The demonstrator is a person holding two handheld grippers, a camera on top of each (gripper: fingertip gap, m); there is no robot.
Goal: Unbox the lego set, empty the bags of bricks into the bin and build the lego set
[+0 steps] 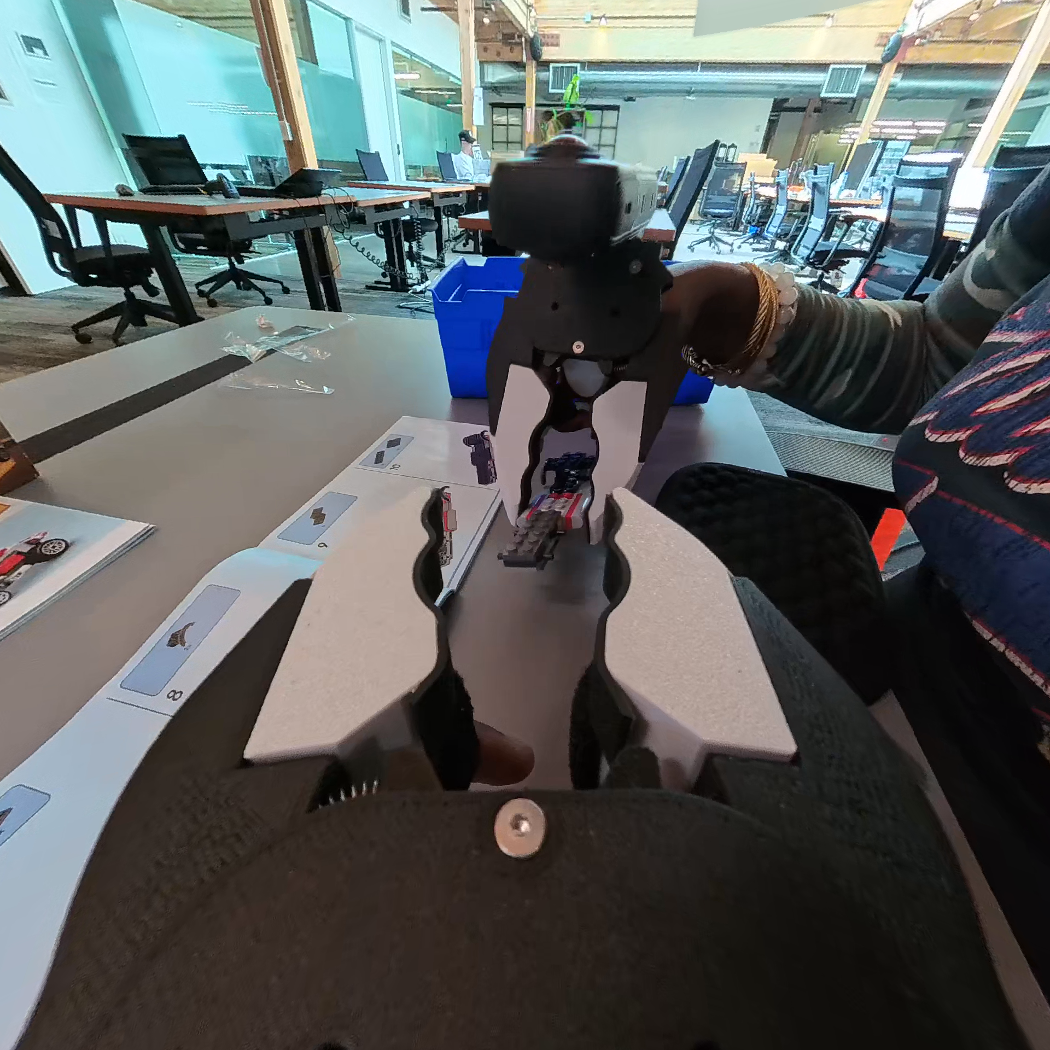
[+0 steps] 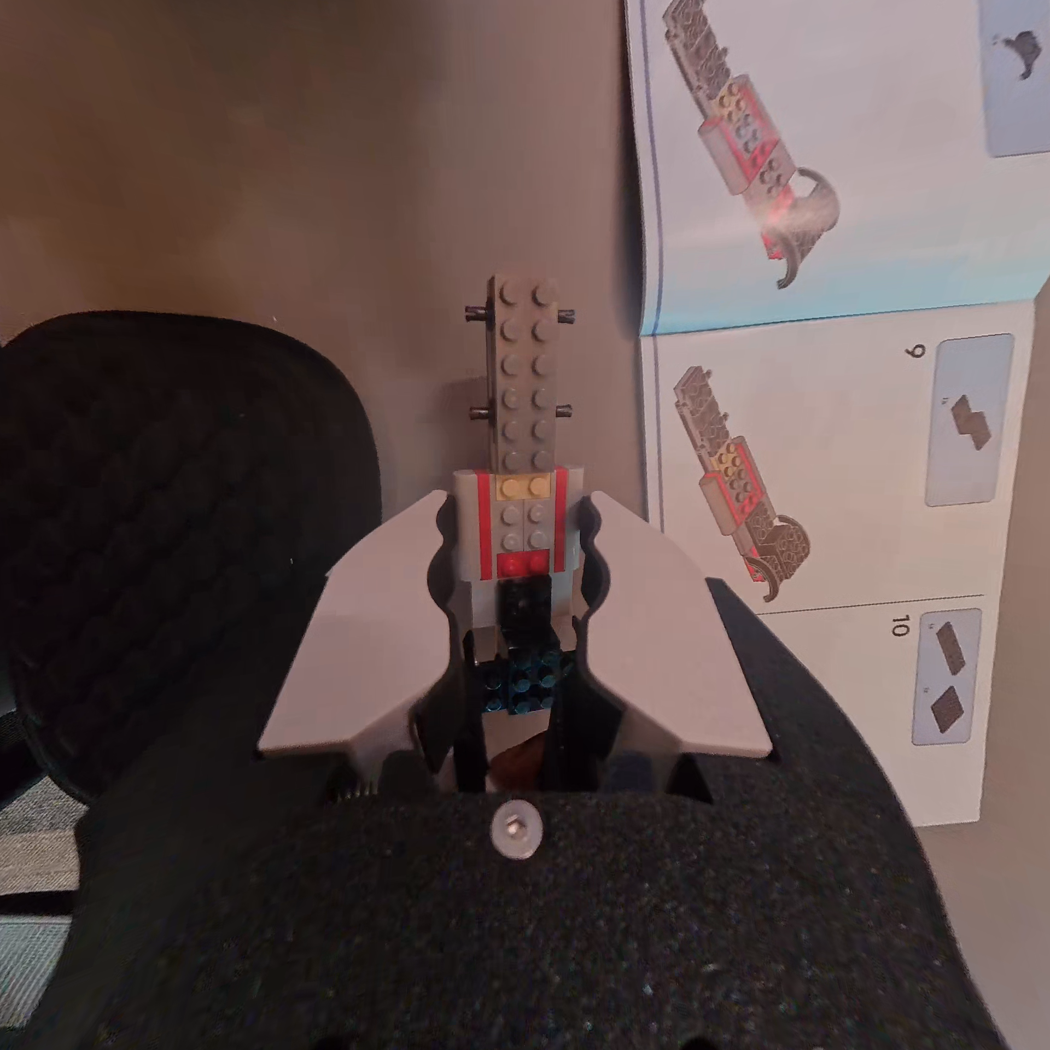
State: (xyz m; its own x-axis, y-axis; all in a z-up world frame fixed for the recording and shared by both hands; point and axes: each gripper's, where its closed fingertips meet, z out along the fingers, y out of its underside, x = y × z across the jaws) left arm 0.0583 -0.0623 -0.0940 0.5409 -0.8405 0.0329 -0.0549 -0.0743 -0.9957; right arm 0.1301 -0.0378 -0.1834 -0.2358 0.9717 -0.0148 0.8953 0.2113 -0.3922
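Note:
My right gripper (image 2: 514,500) is shut on the part-built lego model (image 2: 520,432), a long grey studded plate with a grey, red and black body, gripped at its body. In the left wrist view the right gripper (image 1: 554,525) points down and holds the model (image 1: 540,528) just above the table. My left gripper (image 1: 523,500) is open and empty, a short way in front of the model, its fingers apart. The open instruction booklet (image 1: 363,511) lies on the grey table to the left of the model; it also shows in the right wrist view (image 2: 824,454).
A blue bin (image 1: 471,335) stands behind the right gripper near the table's far edge. Empty clear bags (image 1: 273,346) lie at the back left. A second booklet (image 1: 51,557) lies at the left. A black chair back (image 1: 773,557) is at the right, beside a person's arm (image 1: 852,341).

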